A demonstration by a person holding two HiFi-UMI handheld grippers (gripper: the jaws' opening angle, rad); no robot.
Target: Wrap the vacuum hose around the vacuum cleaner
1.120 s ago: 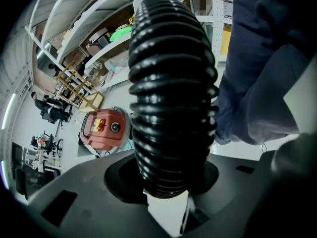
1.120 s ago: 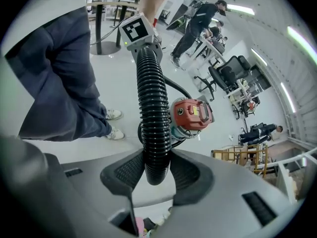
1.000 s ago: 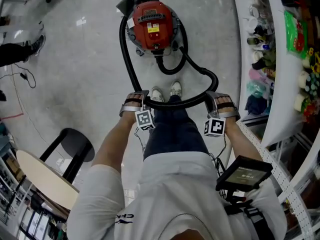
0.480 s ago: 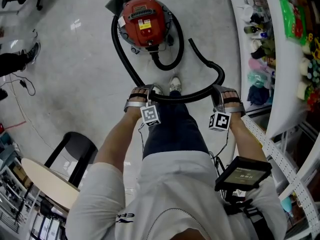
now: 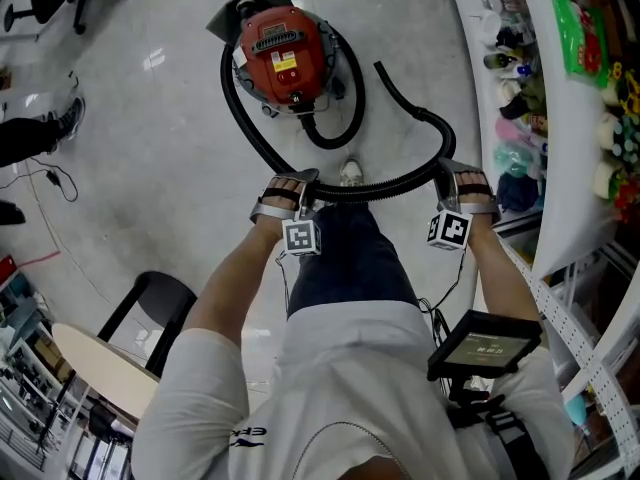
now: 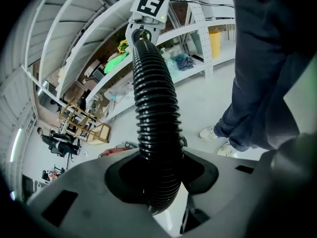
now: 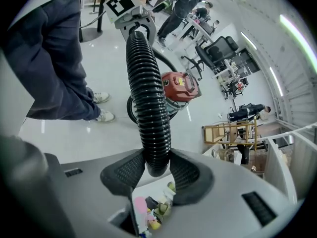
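– Between the two grippers, what is that black thing?
– That is the hose (image 5: 370,190). One piece of it is stretched in a line from side to side, in front of the person's legs and up off the floor (image 5: 150,168).
– Who holds it?
– Both do. The left gripper (image 5: 298,182) pinches one end of that piece. The right gripper (image 5: 447,174) pinches the other end. Each pair of jaws squeezes the ribbed sides.
– Where does the hose go from there?
– Past the left gripper it runs away and hugs the left side of the red vacuum cleaner (image 5: 285,53). Past the right gripper it bends back. Its free end (image 5: 380,68) points toward the vacuum cleaner's right side but does not touch it.
– Which gripper is nearer the vacuum cleaner?
– The left one, I think. The vacuum cleaner sits on the floor ahead of both, a bit to the left.
– So which way should the loose piece go?
– Forward and round the right side, I guess. The right gripper has the loose part and the longer way to go. A white shelf (image 5: 548,148) stands close beside it, so it could bump.
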